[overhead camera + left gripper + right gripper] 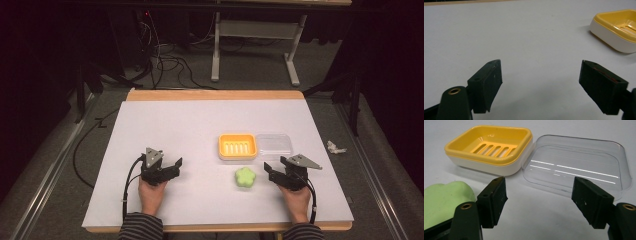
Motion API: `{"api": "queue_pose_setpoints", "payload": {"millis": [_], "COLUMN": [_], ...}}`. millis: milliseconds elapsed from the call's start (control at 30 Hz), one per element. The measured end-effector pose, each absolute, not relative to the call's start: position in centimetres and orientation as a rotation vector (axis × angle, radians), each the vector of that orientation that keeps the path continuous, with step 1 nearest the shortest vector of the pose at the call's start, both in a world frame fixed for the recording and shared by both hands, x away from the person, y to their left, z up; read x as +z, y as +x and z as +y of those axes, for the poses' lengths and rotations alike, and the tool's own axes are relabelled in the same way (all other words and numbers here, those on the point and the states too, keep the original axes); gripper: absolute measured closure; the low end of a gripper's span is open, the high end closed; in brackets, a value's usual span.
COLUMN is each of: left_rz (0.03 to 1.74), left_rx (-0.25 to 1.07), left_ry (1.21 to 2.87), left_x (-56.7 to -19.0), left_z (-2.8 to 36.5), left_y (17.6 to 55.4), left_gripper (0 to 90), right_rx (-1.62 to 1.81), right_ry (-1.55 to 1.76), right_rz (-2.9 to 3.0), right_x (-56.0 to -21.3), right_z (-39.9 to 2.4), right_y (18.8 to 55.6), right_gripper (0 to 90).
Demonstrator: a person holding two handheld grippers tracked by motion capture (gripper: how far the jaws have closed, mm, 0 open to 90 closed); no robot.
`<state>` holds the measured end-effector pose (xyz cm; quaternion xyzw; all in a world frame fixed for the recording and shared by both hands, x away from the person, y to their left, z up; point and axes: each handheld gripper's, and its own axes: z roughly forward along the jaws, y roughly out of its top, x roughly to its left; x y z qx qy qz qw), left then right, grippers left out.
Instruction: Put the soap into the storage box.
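Soap [245,177], pale green and flower-shaped, lies flat on the white table [200,125], towards the near edge and right of the middle. In the right gripper view it shows at the lower left [444,200], just outside the left jaw, not between the two.

Right gripper [277,170] sits near the soap on its right side, apart from it, held in a hand [295,197] coming in over the near edge. Its jaws stand open with a clear gap and only bare table between them [539,200]; nothing gripped.

Left gripper [170,167] is well apart from the soap, left of the table's middle and about as close to the near edge, in the other hand [151,192]. Its jaws are spread wide over bare table [540,82]; nothing gripped. Striped sleeves [142,227] show at the near edge.

Further in, just beyond the soap: soap dish [238,146], yellow slotted tray in a white base, empty, upright [490,147]. From the left gripper view it is off at the upper right [616,30].

Clear lid [274,145] lies on the table touching the dish's right side, hollow side up, empty [576,162].

Far edge of the table shows a wooden strip [215,95]. Beyond it, grey floor with black cables [170,65] and a pale frame on legs [255,45]. A crumpled white scrap [335,147] lies on the floor off the right edge.
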<state>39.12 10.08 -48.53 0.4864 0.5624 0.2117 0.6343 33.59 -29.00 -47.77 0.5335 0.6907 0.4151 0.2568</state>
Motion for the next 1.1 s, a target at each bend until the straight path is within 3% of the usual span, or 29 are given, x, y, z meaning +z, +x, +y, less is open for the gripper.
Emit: {"api": "queue_pose_setpoints", "payload": {"millis": [367,1100], "left_rz": [1.285,1.281], "left_rx": [0.489,0.482], "left_ry": [1.119,1.116], "left_x": [-48.54,-48.51], "left_z": [10.10,10.15], "left_y": [39.10,39.06], "left_gripper": [19.1,18.5], "right_rx": [1.124,1.072], "right_ry": [1.434,1.424], "right_rz": [1.883,1.902], "right_x": [-47.78,-47.78], "right_z": [-28.93,-28.49], "right_y": [33.60,33.66], "right_gripper": [25.8,30.3]}}
